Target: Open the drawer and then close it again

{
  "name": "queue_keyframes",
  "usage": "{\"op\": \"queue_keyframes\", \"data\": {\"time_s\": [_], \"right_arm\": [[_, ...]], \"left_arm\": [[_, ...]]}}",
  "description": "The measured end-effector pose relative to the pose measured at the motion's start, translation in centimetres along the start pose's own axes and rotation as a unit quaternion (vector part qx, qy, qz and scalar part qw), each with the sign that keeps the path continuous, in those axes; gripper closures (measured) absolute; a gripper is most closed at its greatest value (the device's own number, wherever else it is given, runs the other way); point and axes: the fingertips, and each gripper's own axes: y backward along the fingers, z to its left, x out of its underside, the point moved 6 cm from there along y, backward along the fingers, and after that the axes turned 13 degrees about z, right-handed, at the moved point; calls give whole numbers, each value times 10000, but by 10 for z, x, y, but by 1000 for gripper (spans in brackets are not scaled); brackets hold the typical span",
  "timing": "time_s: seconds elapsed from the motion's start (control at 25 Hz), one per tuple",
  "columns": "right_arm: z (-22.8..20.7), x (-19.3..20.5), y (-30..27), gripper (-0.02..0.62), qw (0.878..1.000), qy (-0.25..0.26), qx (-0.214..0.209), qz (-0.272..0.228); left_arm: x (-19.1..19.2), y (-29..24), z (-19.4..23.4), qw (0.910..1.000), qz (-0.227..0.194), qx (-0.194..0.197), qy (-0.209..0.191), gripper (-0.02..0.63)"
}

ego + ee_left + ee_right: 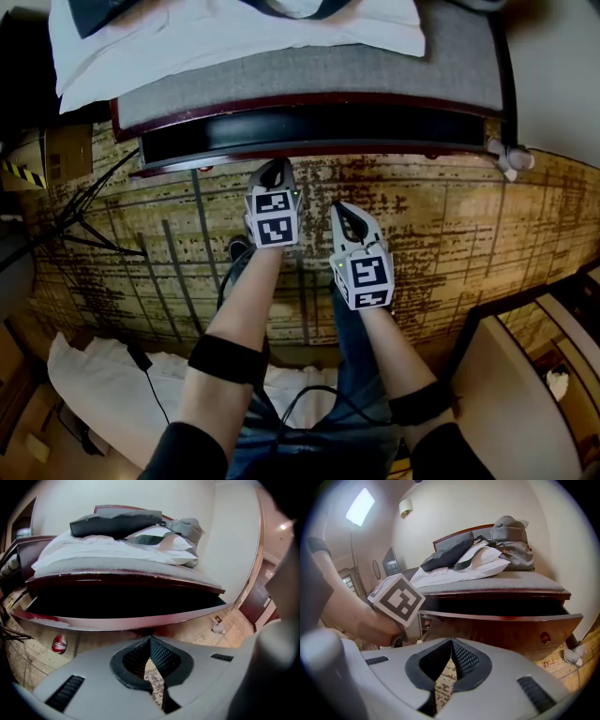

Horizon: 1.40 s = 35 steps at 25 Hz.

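The bed's wide dark-red drawer [319, 148] stands pulled out beneath the grey mattress [375, 75], its inside dark. In the left gripper view the drawer's front rim [131, 619] runs just above the jaws. The right gripper view shows the drawer front [501, 620] with a round knob [545, 637]. My left gripper [273, 172] is shut and empty, its tip close to the drawer's front edge; I cannot tell if they touch. My right gripper [345, 214] is shut and empty too, a little further back over the patterned floor. The left gripper's marker cube [397, 598] shows in the right gripper view.
White bedding, a dark pillow and a grey backpack [513, 543] lie on the bed. A white slipper [511, 157] sits by the drawer's right corner. A small red object [59, 644] lies under the drawer's left part. Black tripod legs [84, 225] spread at the left; pale furniture [506, 375] stands at the lower right.
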Motion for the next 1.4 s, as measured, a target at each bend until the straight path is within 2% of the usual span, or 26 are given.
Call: {"op": "queue_keyframes", "data": {"time_s": [0.16, 0.56, 0.8, 1.12, 1.28, 1.4], "right_arm": [[-2, 4, -4, 595, 10000, -67, -12, 33], [-9, 12, -6, 595, 9998, -171, 43, 58], [-10, 11, -7, 595, 9999, -157, 50, 13], [-8, 17, 5, 595, 9999, -143, 39, 35], [-7, 17, 21, 595, 9998, -158, 100, 85], [3, 2, 41, 595, 9999, -103, 63, 37]], "left_arm": [[-22, -10, 6, 9999, -107, -47, 83, 606], [-72, -30, 19, 9992, -381, -73, -42, 606], [-71, -36, 31, 9984, -453, -195, -267, 606], [-78, -30, 24, 9990, -300, 12, -339, 606], [-77, -5, 17, 9980, -282, 70, -560, 606], [-66, 33, 21, 9978, -275, 47, -605, 606]]}}
